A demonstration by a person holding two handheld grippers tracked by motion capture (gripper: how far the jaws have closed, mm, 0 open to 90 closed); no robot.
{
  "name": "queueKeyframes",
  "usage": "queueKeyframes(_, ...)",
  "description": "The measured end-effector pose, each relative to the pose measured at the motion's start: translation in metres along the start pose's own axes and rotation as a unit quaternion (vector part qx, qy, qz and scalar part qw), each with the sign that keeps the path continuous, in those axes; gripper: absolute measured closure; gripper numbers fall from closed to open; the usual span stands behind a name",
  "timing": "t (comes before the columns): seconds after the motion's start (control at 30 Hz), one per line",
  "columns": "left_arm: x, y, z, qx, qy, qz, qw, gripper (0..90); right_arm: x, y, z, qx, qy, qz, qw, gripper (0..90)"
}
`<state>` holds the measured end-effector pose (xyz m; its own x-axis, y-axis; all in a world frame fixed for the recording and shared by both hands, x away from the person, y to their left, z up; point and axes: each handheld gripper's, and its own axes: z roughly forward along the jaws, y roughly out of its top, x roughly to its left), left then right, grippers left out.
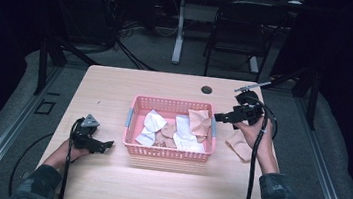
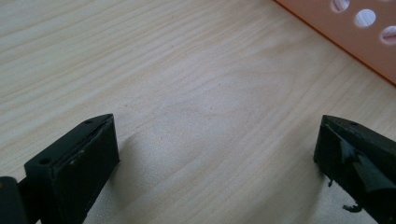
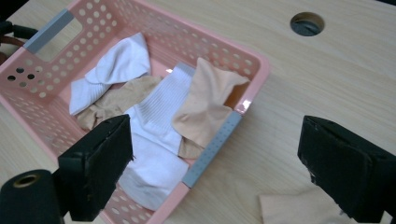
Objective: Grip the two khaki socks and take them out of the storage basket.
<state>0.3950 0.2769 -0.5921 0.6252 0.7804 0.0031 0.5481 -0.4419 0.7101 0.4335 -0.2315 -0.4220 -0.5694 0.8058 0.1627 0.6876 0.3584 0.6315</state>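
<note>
The worktop (image 1: 104,182) is a pale wood slab with wide bare stretches along its near edge, its left side and behind the basket; a round cable hole (image 1: 207,90) sits near the far edge. At its middle stands the pink perforated basket (image 1: 136,107), with a grey handle strip on each short wall, set square to the worktop's edges and well clear of all of them.

Inside the basket lie white socks (image 3: 119,63) and beige ones, loosely heaped; one beige sock (image 3: 205,105) drapes over the right end wall beside the grey strip. Another beige sock (image 1: 238,146) lies flat on the worktop just right of the basket, below the right hand.

The right gripper (image 1: 218,117) hovers over the basket's right end, pointing left, jaws spread wide with nothing between them. The left gripper (image 1: 107,145) rests low at the worktop's left front, near the basket's left corner but apart from it, jaws also spread, only bare wood between them.

No writing or label can be read on anything.
</note>
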Motion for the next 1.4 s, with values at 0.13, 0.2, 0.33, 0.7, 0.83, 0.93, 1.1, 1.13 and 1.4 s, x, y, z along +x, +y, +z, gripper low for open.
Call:
queueKeyframes(0.13,0.0,0.0,0.0,0.0,0.0,0.0,1.0,0.0,0.008,0.01,0.013,0.018,0.018,-0.003,0.9997,2.8)
queueKeyframes(0.2,0.0,0.0,0.0,0.0,0.0,0.0,1.0,0.0,0.012,0.014,0.019,0.028,0.022,-0.008,0.9993,3.5)
queueKeyframes(0.33,0.0,0.0,0.0,0.0,0.0,0.0,1.0,0.0,0.014,0.019,0.029,0.034,0.035,-0.012,0.9987,6.4)
queueKeyframes(0.7,0.0,0.0,0.0,0.0,-0.001,0.0,1.0,0.0,0.025,0.031,0.06,0.07,0.046,-0.025,0.9961,17.9)
queueKeyframes(0.83,0.0,0.0,0.0,0.0,-0.001,0.0,1.0,0.0,0.025,0.032,0.073,0.083,0.039,-0.022,0.9955,27.2)
queueKeyframes(0.93,0.0,0.0,0.0,0.0,-0.001,0.001,1.0,0.0,0.023,0.032,0.082,0.096,0.019,-0.016,0.995,32.0)
queueKeyframes(1.1,0.0,0.0,0.0,0.0,-0.002,0.001,1.0,0.0,0.018,0.029,0.09,0.106,0.004,-0.005,0.9944,35.8)
queueKeyframes(1.13,0.0,0.0,0.0,0.0,-0.002,0.001,1.0,0.0,0.018,0.028,0.091,0.104,0.002,0.002,0.9945,36.0)
queueKeyframes(1.4,0.0,0.0,0.0,0.0,-0.002,0.001,1.0,0.0,0.017,0.029,0.095,0.12,-0.025,-0.003,0.9924,35.5)
